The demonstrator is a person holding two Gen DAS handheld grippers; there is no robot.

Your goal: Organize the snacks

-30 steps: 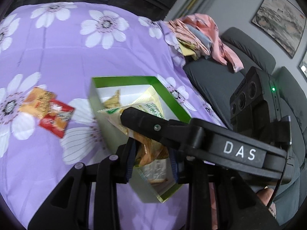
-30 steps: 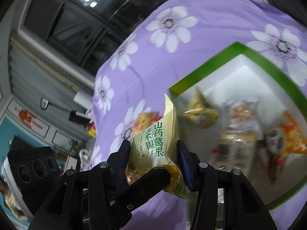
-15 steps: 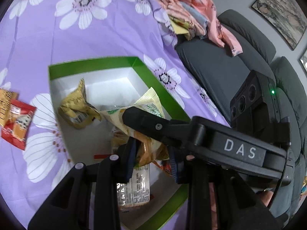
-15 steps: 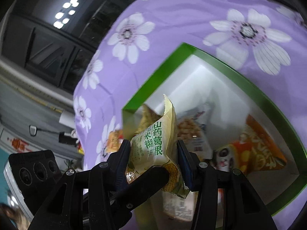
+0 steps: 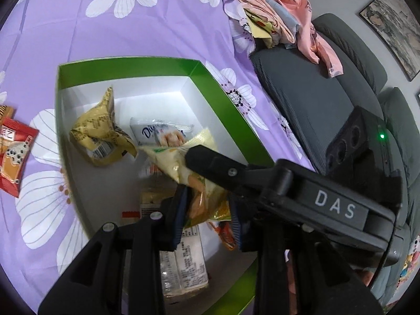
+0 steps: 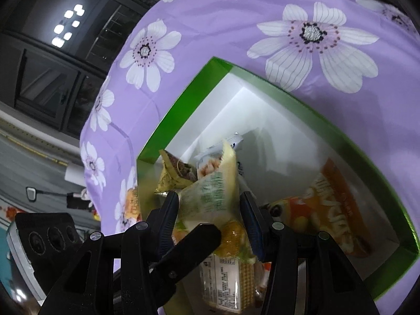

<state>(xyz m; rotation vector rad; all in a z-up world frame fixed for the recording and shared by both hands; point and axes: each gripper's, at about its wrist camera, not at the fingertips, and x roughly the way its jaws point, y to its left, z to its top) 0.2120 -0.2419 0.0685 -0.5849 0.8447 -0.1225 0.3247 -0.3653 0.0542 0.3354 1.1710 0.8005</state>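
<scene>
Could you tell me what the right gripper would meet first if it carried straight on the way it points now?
Probably the snacks on the box floor; its own pale yellow packet would touch first.

The pale yellow packet point(image 6: 210, 197) is motion-blurred, its green print unreadable.

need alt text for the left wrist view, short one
A hand-held gripper holds a pale yellow snack packet over an open green-rimmed white box that already contains several snack packets. The box sits on a purple floral cloth, with a red snack packet lying outside it.
</scene>
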